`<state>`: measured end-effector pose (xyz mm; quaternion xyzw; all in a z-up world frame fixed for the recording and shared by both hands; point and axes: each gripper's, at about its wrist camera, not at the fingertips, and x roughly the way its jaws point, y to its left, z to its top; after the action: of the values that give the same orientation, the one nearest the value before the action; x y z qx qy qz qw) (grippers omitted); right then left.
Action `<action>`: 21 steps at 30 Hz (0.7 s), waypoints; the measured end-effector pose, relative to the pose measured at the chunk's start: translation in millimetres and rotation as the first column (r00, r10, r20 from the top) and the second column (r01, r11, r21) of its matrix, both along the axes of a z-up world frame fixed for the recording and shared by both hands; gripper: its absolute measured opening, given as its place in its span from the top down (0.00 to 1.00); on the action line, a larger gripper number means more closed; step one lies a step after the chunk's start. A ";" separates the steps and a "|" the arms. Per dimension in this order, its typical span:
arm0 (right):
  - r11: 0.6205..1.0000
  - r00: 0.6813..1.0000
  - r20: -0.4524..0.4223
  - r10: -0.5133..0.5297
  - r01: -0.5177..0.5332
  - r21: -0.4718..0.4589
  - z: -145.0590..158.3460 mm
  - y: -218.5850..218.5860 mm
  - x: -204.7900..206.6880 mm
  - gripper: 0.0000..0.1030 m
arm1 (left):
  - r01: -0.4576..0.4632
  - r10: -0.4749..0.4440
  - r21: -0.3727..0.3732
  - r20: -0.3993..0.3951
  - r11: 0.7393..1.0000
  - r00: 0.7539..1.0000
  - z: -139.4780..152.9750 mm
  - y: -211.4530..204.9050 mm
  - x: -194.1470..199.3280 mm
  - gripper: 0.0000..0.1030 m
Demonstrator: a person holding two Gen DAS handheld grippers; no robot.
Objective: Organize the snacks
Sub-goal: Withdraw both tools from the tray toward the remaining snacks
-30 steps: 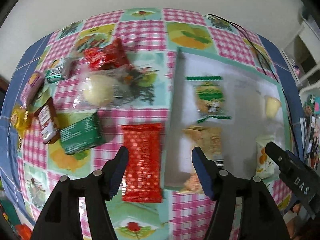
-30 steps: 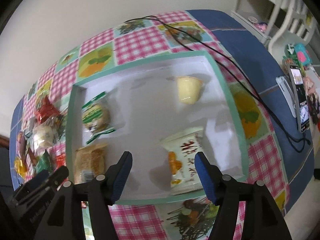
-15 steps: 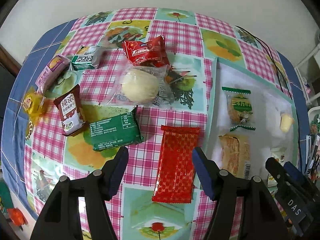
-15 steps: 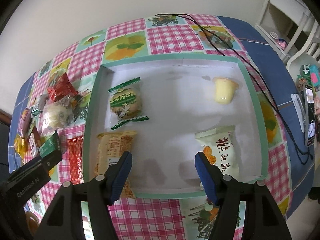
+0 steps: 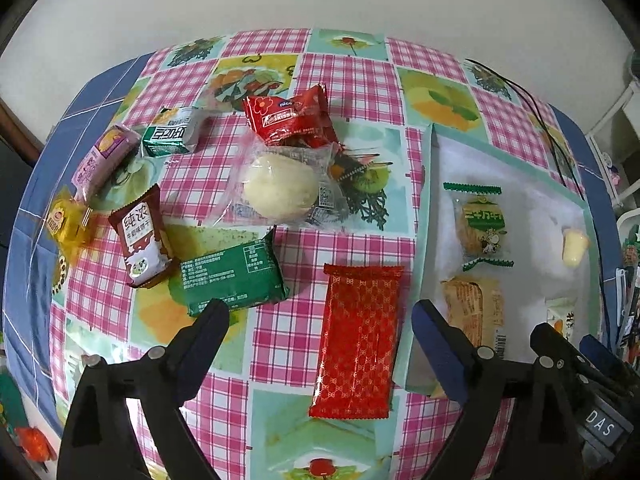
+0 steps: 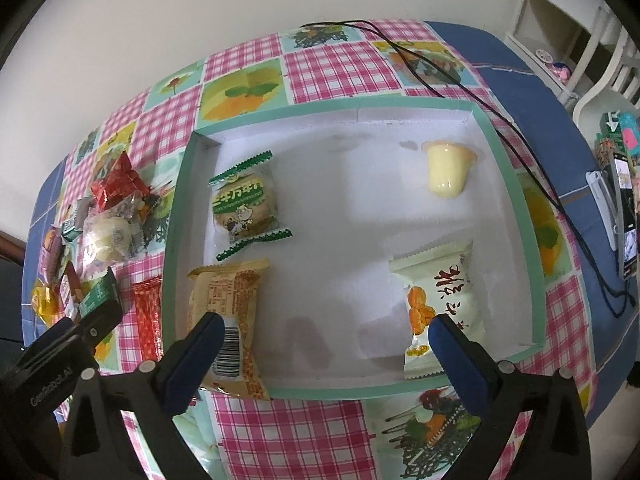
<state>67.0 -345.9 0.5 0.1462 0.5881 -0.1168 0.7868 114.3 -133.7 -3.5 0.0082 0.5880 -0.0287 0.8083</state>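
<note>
The left gripper (image 5: 320, 322) was held above the checked tablecloth (image 5: 352, 76) with its jaws spread wide and empty, the long red packet (image 5: 358, 340) lying flat between and just ahead of them, beside the tray's (image 6: 532, 280) near-left wall. Further off, a green packet (image 5: 232, 276), a clear-wrapped pale bun (image 5: 280, 190) and other snacks were scattered. The right gripper (image 6: 322, 334), jaws likewise wide and empty, was poised over the tray, where four snacks, including a yellow jelly cup (image 6: 448, 172), were lying.
</note>
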 end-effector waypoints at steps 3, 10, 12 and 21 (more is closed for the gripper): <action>1.000 1.000 0.009 0.010 -0.010 -0.002 1.7 2.4 0.4 0.00 | -0.001 0.001 -0.015 0.001 1.000 1.000 -0.5 1.3 0.8 0.07; 1.000 1.000 0.013 0.024 -0.024 -0.006 3.2 6.1 1.6 0.00 | -0.032 0.033 -0.052 0.018 0.998 0.999 8.7 17.9 5.2 0.06; 1.000 1.000 0.008 0.026 -0.026 -0.009 2.5 7.9 2.5 0.00 | -0.050 0.052 -0.062 0.020 0.997 0.998 12.5 26.6 7.6 0.06; 0.997 0.997 0.007 0.082 -0.082 -0.008 4.7 42.8 11.0 0.00 | -0.182 0.183 -0.030 0.034 0.983 0.983 24.6 97.0 18.1 0.06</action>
<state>78.0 -303.0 5.1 0.1194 0.5904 -0.0863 0.7935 132.4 -36.7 21.1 -0.0558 0.5709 0.0377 0.8182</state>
